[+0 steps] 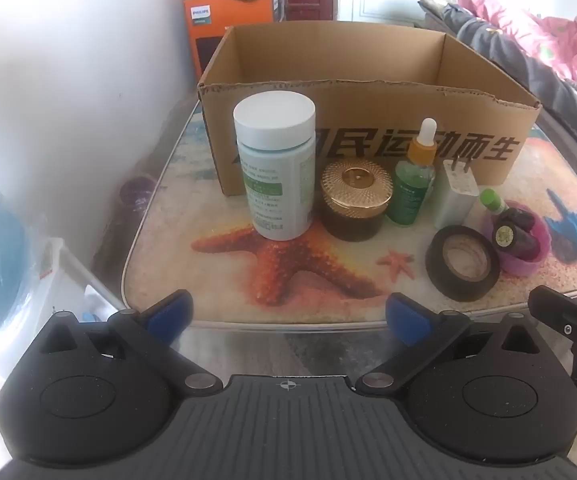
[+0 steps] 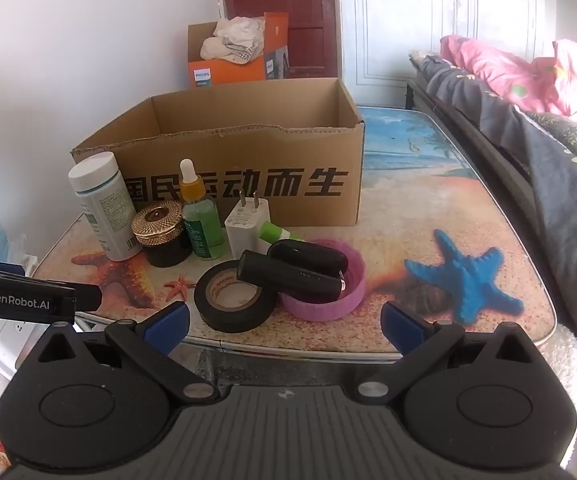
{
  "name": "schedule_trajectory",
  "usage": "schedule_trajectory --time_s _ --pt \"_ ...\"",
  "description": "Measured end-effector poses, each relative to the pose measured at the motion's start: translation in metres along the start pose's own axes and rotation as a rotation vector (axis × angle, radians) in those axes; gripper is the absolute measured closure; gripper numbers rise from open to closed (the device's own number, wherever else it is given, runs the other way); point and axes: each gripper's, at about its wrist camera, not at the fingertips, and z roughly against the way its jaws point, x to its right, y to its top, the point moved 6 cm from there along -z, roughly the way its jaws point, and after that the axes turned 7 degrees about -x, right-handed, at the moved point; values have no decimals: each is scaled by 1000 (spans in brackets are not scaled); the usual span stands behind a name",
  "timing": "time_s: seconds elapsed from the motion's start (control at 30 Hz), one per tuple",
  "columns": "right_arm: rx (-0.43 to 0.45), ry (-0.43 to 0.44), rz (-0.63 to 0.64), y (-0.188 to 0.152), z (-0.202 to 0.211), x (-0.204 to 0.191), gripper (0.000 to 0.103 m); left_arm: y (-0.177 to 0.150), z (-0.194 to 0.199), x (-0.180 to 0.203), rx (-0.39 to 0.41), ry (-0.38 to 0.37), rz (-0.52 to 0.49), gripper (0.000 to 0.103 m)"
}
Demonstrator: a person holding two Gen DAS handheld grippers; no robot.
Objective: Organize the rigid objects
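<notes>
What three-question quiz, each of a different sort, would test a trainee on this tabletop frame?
1. True or false: the cardboard box already holds the white-capped bottle.
2. Multiple choice: what lies across the pink ring? A) a dropper bottle B) black cylindrical items C) a charger
3. Fill in: the left gripper and right gripper both stand ____, holding nothing.

Key
1. False: the bottle stands on the table in front of the box, beside the gold-lidded jar.
2. B: the black cylindrical items rest on it, next to the black tape roll.
3. open
</notes>
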Motion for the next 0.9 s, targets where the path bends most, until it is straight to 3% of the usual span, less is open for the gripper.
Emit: schedule_trajectory --time_s 0.9 --pt "12 26 -9 3 1 0 0 0 -4 -5 -5 30 15 0"
